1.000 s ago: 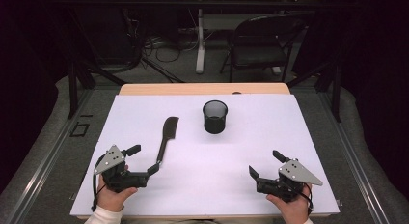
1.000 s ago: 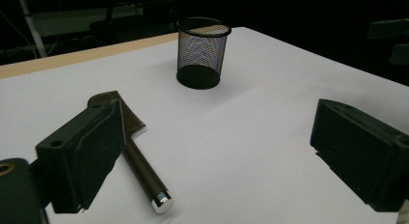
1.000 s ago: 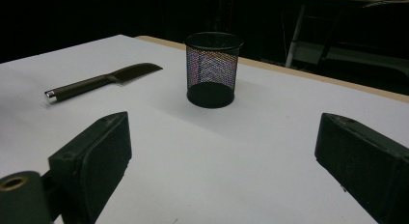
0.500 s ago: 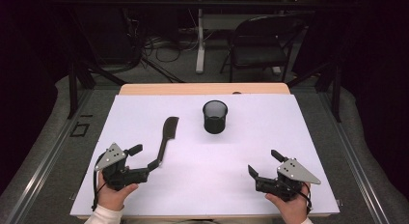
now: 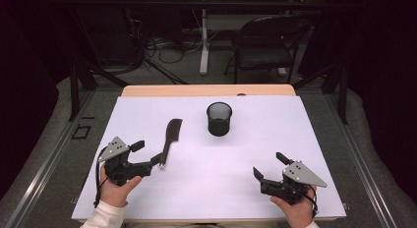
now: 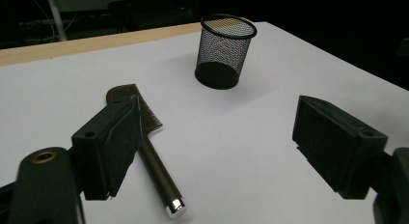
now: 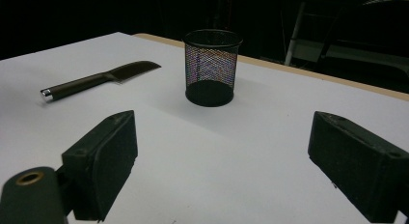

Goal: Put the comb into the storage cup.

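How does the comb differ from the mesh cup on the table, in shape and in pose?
The comb lies flat on the white table, while the cup stands upright. The comb is long and thin, with fine teeth and a handle ending in a silver cap; the cup is round, open at the top, with see-through mesh walls. The comb lies by the left gripper; the cup stands farther away, near the table's middle. Both are dark.

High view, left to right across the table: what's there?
left gripper → comb → mesh cup → right gripper
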{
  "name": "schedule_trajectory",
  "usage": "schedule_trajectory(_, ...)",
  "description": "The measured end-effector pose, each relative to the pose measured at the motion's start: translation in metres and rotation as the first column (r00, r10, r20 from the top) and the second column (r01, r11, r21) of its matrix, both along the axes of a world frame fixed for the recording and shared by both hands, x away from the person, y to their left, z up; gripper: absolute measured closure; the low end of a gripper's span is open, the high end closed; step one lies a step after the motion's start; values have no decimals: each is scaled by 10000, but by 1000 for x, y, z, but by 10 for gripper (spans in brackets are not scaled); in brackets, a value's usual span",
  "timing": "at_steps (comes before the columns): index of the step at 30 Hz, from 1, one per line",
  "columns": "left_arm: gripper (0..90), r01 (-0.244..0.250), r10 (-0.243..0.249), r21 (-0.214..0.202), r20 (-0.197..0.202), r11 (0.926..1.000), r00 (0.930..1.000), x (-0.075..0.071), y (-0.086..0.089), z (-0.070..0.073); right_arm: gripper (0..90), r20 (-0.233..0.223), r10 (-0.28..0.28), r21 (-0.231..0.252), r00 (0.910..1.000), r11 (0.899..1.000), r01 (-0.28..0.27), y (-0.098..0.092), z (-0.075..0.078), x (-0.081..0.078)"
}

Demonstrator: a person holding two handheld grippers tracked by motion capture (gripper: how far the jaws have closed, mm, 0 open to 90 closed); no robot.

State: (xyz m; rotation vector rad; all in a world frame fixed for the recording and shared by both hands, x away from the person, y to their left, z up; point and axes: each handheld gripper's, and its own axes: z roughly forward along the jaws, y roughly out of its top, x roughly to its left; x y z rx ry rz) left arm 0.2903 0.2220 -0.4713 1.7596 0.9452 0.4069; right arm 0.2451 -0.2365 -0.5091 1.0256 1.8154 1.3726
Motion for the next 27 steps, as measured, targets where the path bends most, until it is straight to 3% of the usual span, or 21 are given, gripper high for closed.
schedule_trajectory(16, 308, -34, 38, 621, -62, 9981, 10000, 12, -8, 10, 109, -65, -18, -54, 10000, 10000, 18, 0, -1, 0)
schedule_trajectory(27, 424, -14, 30, 781, -200, 9969, 9998, 19, -17, 11, 128, -130, 33, -77, 9999, 10000, -34, 0, -2, 1)
